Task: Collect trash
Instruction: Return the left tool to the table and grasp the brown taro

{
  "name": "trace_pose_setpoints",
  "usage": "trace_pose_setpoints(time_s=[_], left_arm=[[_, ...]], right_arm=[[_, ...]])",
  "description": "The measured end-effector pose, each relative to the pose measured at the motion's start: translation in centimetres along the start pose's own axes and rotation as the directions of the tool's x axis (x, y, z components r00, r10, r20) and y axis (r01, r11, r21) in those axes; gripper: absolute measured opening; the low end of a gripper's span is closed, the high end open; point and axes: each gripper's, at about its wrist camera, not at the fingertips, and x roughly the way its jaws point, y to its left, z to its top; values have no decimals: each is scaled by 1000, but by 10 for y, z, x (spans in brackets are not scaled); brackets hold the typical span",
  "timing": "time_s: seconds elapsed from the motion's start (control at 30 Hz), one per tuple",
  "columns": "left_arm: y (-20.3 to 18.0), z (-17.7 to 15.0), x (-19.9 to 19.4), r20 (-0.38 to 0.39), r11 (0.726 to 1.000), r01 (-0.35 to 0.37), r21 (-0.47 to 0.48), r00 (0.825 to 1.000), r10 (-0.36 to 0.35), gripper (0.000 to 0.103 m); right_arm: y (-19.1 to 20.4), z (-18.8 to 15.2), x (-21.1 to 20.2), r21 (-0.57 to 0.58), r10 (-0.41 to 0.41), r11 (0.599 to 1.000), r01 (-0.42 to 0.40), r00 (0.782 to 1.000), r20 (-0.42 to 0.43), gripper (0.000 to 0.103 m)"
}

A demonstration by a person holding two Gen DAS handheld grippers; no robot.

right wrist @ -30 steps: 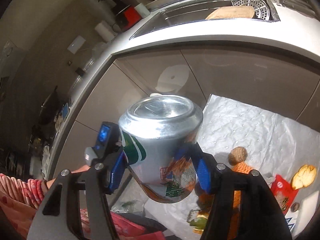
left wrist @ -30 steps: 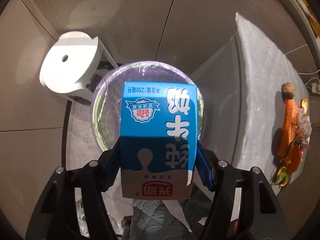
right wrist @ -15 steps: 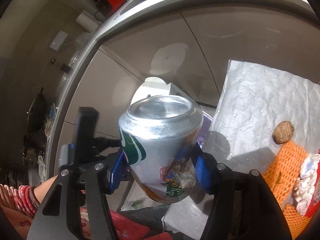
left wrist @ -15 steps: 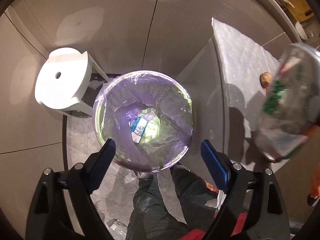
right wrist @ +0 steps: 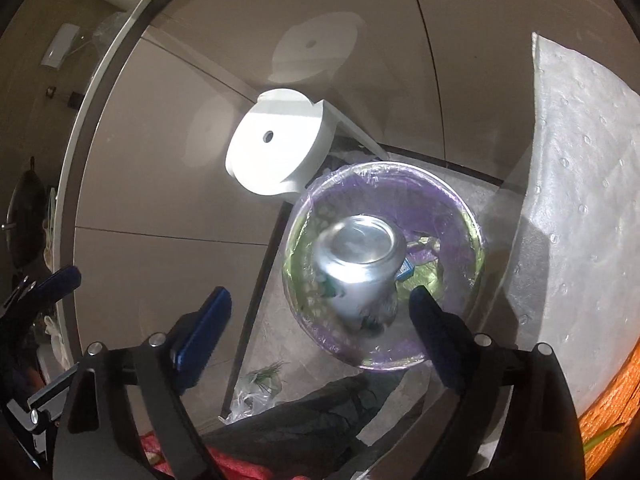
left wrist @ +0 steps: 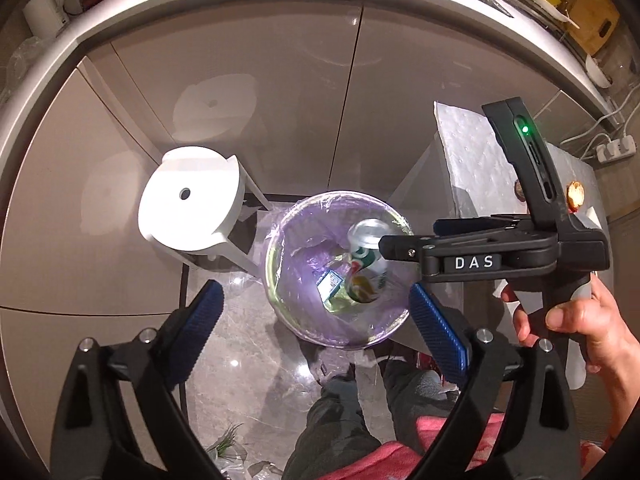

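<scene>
**Can inside bin mouth, both tongs spread and empty**

Can point(right wrist: 358, 270): silver drink can, blurred in the right wrist view, within the round opening of the bin point(right wrist: 472, 224). Flat end faces up toward the camera; long axis runs roughly vertical, tilted slightly. Left wrist view shows the same can point(left wrist: 366, 254) within the bin's right half, end up and leaning, green and red print on its side. No finger touches it.

Milk carton point(left wrist: 331, 283): small blue carton lying at the bottom of the bin point(left wrist: 276, 264), just left of the can. Partly hidden by the can in the right wrist view.

Bin: round, lined with a purple bag, standing on the grey marble floor point(left wrist: 256, 376). White stool point(left wrist: 188, 204) just beside it at upper left. Table point(right wrist: 576, 208) with a grey dimpled cover stands close on the right, its edge near the bin rim. Beige cabinet doors point(left wrist: 300, 92) behind. Open floor on the near side.

Right tongs point(right wrist: 320, 332): blue pads wide apart, nothing between them, positioned above the bin's near rim, pointing down. In the left wrist view its black body, marked DAS, reaches in horizontally from the right over the bin, held in the person's right hand point(left wrist: 576, 320).

Left tongs point(left wrist: 316, 324): pads wide apart, empty, pointing down over the bin's near edge.
</scene>
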Motion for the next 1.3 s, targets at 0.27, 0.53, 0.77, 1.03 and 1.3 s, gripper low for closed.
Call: trace_pose_setpoints(time_s=[0.27,0.53,0.77,1.03,1.3], left_arm=[[-34,5,-9,27,997,55,62,998,-57,89],[-139,21,5,18,955,198,221,978,-207,90],[-249,54,52,9,897,202,392,975,-223,90],[-293,87,114,-95,892,219,396,976,-197,79],[-299,95,148,-169,900,201,387,975,-145,59]], right_arm=[[-31,-37,-113,93,-100,992,81,969,225,96],[-120,-137,-234,354,-411,892,283,833,370,101],[-206,-205,-283,539,-479,808,240,799,363,101],[-262,-233,-305,592,-508,767,246,797,326,101],[-297,-232,-300,606,-480,762,226,826,296,101]])
